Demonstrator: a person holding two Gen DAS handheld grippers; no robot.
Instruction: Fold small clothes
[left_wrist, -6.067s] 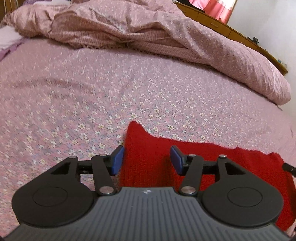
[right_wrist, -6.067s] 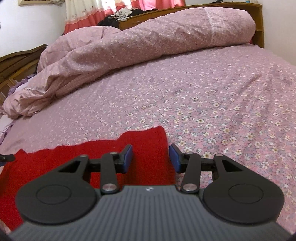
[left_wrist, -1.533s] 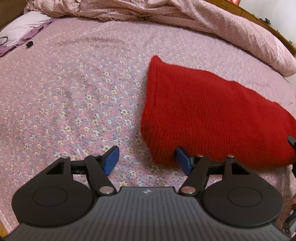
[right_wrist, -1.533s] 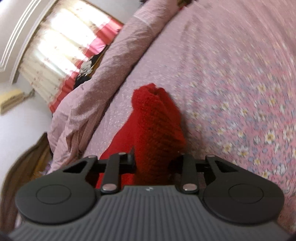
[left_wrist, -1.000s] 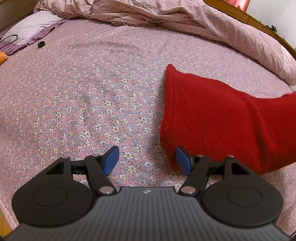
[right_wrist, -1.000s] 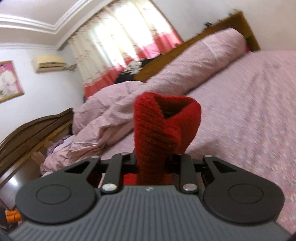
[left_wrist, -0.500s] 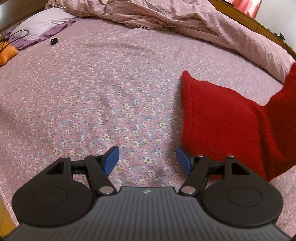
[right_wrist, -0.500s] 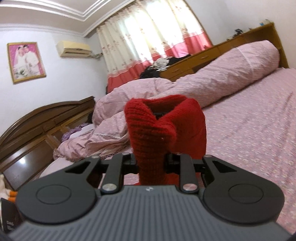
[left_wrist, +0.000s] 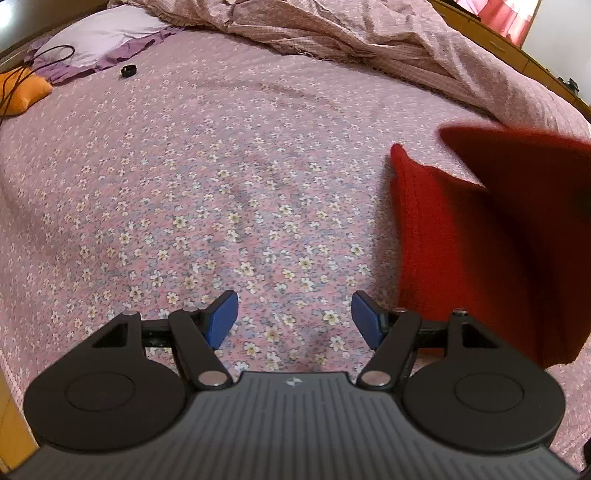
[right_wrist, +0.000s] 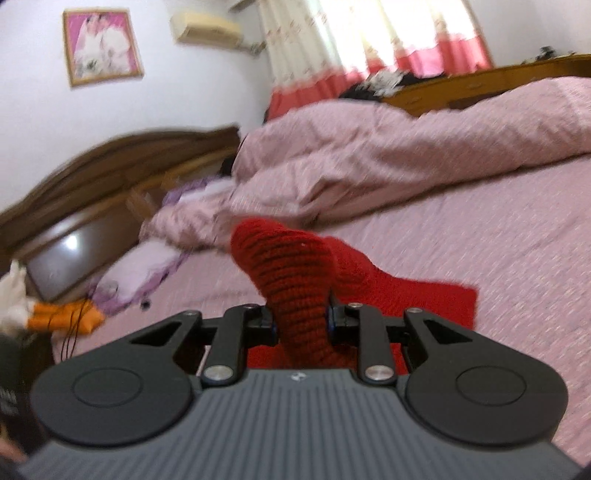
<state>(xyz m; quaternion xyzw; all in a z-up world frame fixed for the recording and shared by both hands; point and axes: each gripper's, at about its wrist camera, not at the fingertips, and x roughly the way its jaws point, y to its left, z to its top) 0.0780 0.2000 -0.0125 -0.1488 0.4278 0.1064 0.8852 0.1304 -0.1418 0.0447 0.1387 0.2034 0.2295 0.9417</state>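
R gripper (right_wrist: 300, 322) pinches knit (right_wrist: 291, 288), lifted at 12 o'clock. L gripper (left_wrist: 294, 317) empty, jaws apart, knit (left_wrist: 443, 240) at 3 o'clock. Risk: unpinned lower layer drags, skewing fold.

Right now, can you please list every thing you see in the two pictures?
red knitted garment: one, red, on the bed at right, one end lifted
bedsheet: one, pink floral, covering the bed
duvet: one, pink, bunched at the far side
pillow: one, lilac, far left corner
orange item: one, orange, beside the pillow
small ring: one, black, on the sheet
framed picture: one, pink, on the wall
curtain: white and red, at the window
left gripper: fingers open, empty
right gripper: fingers clamped on the garment
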